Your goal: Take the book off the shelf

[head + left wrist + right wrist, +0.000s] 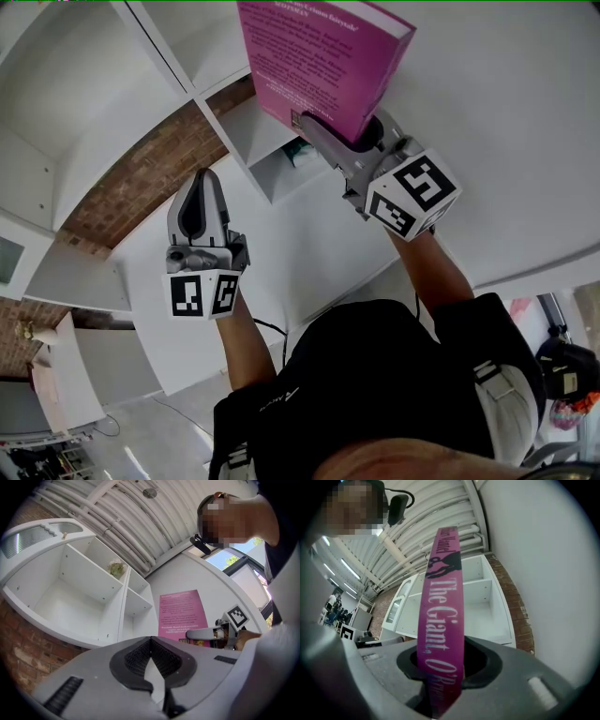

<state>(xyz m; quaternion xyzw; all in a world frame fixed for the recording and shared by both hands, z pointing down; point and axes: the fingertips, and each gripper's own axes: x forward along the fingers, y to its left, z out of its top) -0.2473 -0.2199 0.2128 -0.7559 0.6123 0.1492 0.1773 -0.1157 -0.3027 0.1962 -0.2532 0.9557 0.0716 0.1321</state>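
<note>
While the right gripper (pixel 440 677) pinches the slim magenta paperback book (pixel 440 602) by its lower edge, jaws part-open around it, clear of the white cubby shelf (pixel 485 597), the left gripper (pixel 151 644) hangs closed and empty. A firm squeeze and a level carry away from the shelf edges look wisest.

Both bare forearms reached away from the torso. The left arm (pixel 248 342) held the left gripper (pixel 202 178) nearer and to the left, with its marker cube (pixel 202 292) at the wrist end. Its jaws stood together, pads touching at the tips, with nothing between them. The right arm (pixel 441 272) stretched farther out. The right gripper (pixel 323 131) angled toward the far left, cube (pixel 412 195) just past the wrist, and its jaws were clamped on the near end of the book (pixel 319 56) — one jaw on each cover, the spine running between the pads.
</note>
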